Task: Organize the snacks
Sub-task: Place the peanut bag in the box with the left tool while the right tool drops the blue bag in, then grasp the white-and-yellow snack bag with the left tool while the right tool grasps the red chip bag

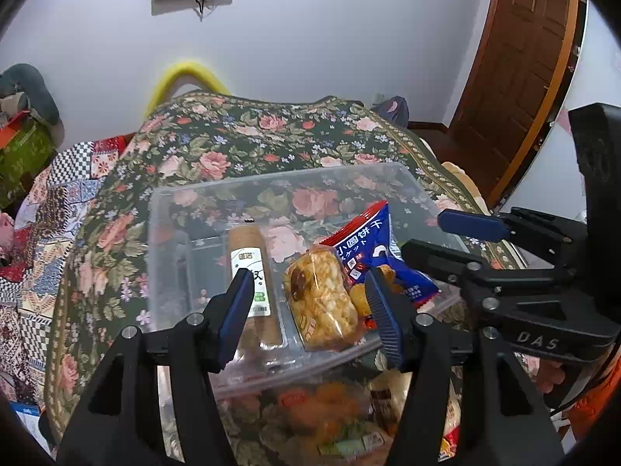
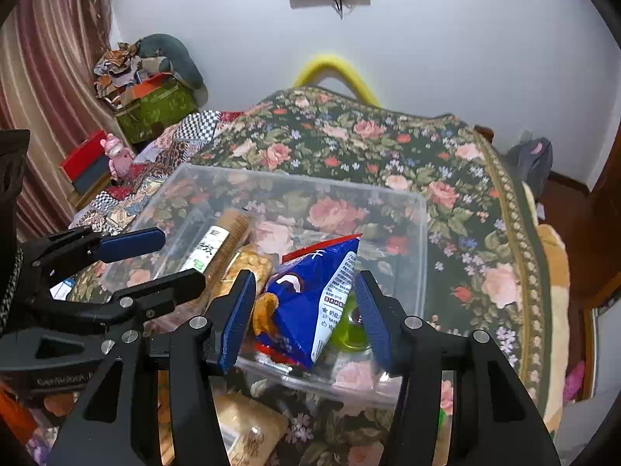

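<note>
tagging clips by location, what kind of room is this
Probably a bedroom at home: a floral quilt covers what looks like a bed, a wooden door stands to one side, and clothes are heaped on boxes by a curtain.

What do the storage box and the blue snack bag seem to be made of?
Storage box: seemingly clear, hard plastic; the floral cloth shows through its glossy walls. Blue snack bag: probably thin plastic film, shiny, printed, creased and with crimped edges.
</note>
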Available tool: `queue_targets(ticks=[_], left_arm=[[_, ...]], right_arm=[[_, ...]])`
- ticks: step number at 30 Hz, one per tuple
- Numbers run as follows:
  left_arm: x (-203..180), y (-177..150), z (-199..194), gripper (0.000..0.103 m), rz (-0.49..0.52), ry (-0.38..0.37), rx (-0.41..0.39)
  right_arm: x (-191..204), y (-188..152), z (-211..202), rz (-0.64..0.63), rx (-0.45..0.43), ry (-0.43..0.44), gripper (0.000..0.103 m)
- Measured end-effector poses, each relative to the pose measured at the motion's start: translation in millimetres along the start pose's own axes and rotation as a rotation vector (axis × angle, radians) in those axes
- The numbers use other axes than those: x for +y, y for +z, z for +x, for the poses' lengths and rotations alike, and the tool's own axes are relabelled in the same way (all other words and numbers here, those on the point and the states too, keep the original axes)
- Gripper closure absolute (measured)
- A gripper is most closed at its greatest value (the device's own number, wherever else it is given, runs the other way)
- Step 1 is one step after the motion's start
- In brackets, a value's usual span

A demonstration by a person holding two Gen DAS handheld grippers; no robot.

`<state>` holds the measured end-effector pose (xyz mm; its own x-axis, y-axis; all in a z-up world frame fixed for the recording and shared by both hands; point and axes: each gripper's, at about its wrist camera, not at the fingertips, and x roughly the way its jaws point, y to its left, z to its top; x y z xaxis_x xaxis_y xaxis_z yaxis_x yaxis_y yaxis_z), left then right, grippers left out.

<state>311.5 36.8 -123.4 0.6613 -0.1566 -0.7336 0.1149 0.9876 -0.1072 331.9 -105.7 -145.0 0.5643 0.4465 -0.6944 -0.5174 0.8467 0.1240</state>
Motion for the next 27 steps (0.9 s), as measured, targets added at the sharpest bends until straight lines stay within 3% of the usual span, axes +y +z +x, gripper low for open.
queue_targets(ticks=[11,27], left_arm=[[3.9,-32.8,-70.9,0.040,0.000,0.028,-0.047],[5.3,-137.0,-110.9,0.032,-0.050,0.020,0.055]], right_arm=[[10.3,-27.2,-57.9,-0.018,-0.069,0.012,0.050],[35.8,-115.2,-82.3,-0.007,0.008,0.037,0.033]])
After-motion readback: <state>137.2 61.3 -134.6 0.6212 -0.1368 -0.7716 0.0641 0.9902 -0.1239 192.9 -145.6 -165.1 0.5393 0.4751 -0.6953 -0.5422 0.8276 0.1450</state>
